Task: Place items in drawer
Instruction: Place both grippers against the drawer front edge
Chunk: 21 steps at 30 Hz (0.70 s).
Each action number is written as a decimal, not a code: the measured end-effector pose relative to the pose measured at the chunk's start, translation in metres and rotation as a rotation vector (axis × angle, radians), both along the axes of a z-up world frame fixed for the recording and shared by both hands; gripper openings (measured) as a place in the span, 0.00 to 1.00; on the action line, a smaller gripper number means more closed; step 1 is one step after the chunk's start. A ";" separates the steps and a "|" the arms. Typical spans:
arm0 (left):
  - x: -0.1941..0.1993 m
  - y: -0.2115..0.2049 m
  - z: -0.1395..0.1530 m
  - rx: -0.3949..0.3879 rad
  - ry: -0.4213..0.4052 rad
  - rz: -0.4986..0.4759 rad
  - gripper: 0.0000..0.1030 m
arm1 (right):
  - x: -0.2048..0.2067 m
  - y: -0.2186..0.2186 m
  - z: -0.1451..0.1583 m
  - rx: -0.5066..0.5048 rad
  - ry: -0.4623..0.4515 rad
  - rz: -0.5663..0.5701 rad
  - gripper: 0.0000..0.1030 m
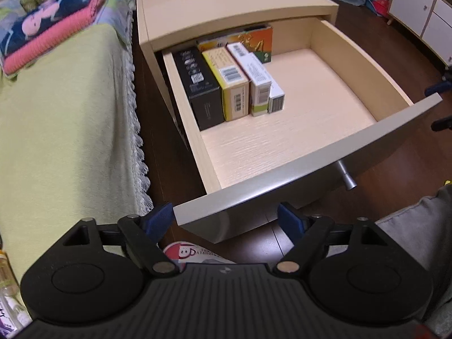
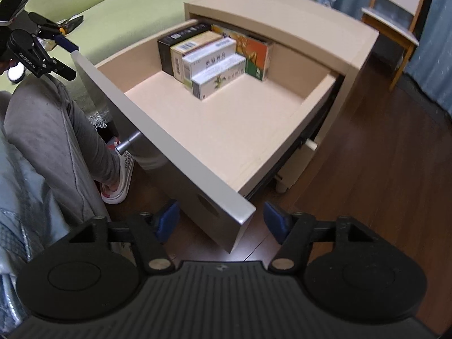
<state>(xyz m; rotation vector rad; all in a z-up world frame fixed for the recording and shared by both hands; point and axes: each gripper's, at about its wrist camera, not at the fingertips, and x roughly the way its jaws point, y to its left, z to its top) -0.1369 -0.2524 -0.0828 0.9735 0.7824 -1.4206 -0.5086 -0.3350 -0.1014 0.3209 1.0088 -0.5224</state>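
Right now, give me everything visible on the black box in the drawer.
The tall matte black cardboard box stands on a long edge, leftmost in a row of boxes, in the rear left corner of the open pale wooden drawer. Its top face carries small silver icons and a label; print is too small to read. It sits close against the drawer's left wall, and its other side touches the yellow box. Neither gripper touches it.

Orange box at drawer rear edge: top running under nightstand top, front mostly hiding behind box row. Print on white box blurring, unreadable. Bottles at left-wrist view's lower left cutting off at frame edge. Left gripper partly cropping at right-wrist view's left edge.
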 end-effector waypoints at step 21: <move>0.004 -0.011 -0.005 0.007 -0.005 -0.007 0.70 | -0.001 -0.004 0.000 0.010 -0.010 -0.063 0.35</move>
